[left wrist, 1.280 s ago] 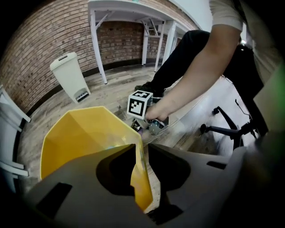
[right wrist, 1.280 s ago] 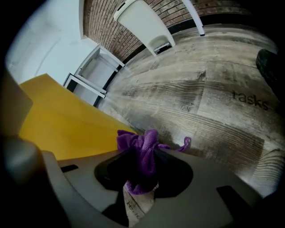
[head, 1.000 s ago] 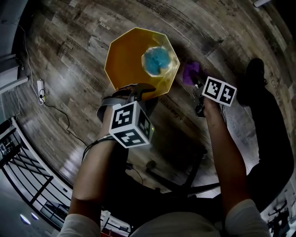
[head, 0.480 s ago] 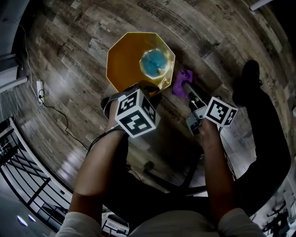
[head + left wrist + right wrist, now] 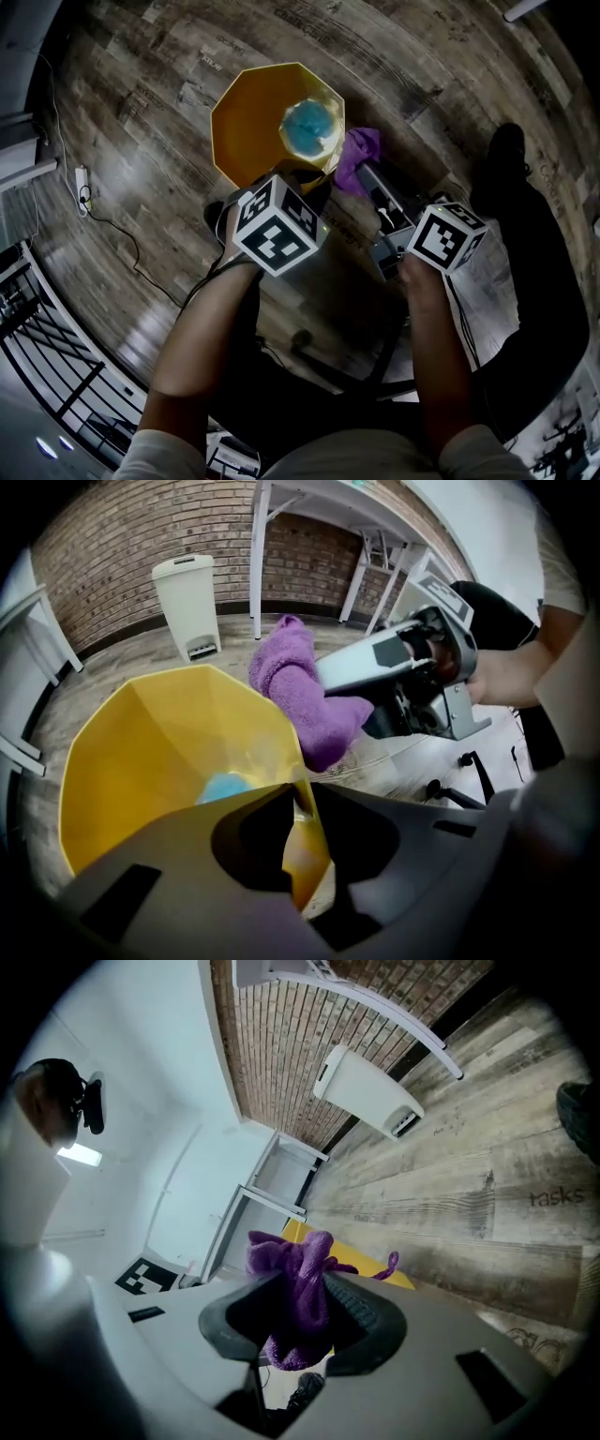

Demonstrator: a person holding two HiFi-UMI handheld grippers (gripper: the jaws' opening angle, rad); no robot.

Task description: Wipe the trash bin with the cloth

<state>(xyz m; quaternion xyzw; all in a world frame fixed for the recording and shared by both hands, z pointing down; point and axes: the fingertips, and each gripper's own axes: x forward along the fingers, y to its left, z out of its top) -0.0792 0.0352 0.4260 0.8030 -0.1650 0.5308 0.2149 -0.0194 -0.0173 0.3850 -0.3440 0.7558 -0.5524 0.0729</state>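
Note:
A yellow eight-sided trash bin [image 5: 248,122] stands on the wood floor with a blue object [image 5: 309,127] at its bottom. My left gripper [image 5: 281,183] is at the bin's near rim. In the left gripper view the yellow wall [image 5: 141,752] runs between the jaws of that gripper [image 5: 300,808], which are shut on it. My right gripper [image 5: 370,178] is shut on a purple cloth [image 5: 359,155] that lies against the bin's right outer side. In the right gripper view the cloth [image 5: 300,1288] is bunched between the jaws, with the bin's edge [image 5: 398,1279] just behind.
A white pedal bin [image 5: 187,607] and white table legs [image 5: 258,555] stand by the brick wall. A power strip with a cable [image 5: 82,183] lies at the left. A person's dark shoe [image 5: 506,155] is at the right.
My right gripper has carried the cloth left, from the floor beside the bin up against its right side. My left gripper has closed on the near rim.

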